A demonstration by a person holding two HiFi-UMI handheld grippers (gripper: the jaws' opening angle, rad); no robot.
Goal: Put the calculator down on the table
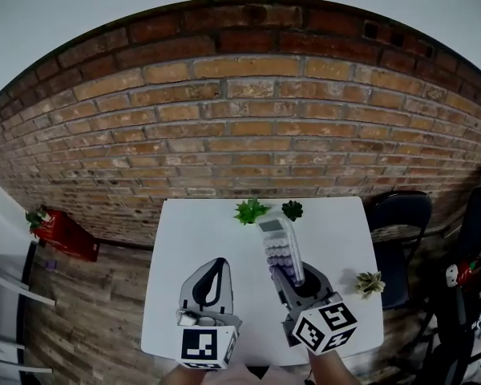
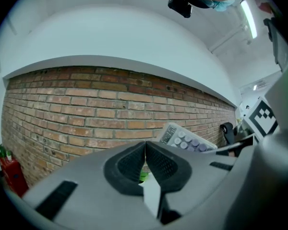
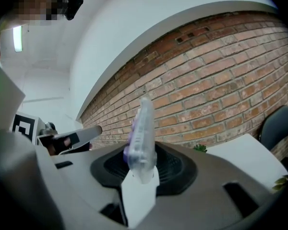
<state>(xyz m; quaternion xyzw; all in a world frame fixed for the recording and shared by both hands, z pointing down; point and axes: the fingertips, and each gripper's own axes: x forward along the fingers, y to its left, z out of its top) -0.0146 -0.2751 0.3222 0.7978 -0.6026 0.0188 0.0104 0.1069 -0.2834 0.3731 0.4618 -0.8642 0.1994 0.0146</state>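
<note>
A pale, translucent calculator (image 1: 279, 249) with purple keys is held above the white table (image 1: 192, 239), and my right gripper (image 1: 293, 279) is shut on its near end. In the right gripper view the calculator (image 3: 141, 138) stands edge-on between the black pads, its long side pointing at the brick wall. My left gripper (image 1: 216, 267) hovers beside it over the table's near left part, its jaws pressed together with nothing between them. The left gripper view shows the calculator (image 2: 185, 139) off to the right, with the closed pads (image 2: 145, 164) in front.
Two small green plants (image 1: 251, 211) (image 1: 293, 209) stand at the table's far edge, and a pale succulent (image 1: 369, 282) sits near its right edge. A dark chair (image 1: 401, 219) is right of the table. A red box (image 1: 64, 233) lies on the wooden floor at left.
</note>
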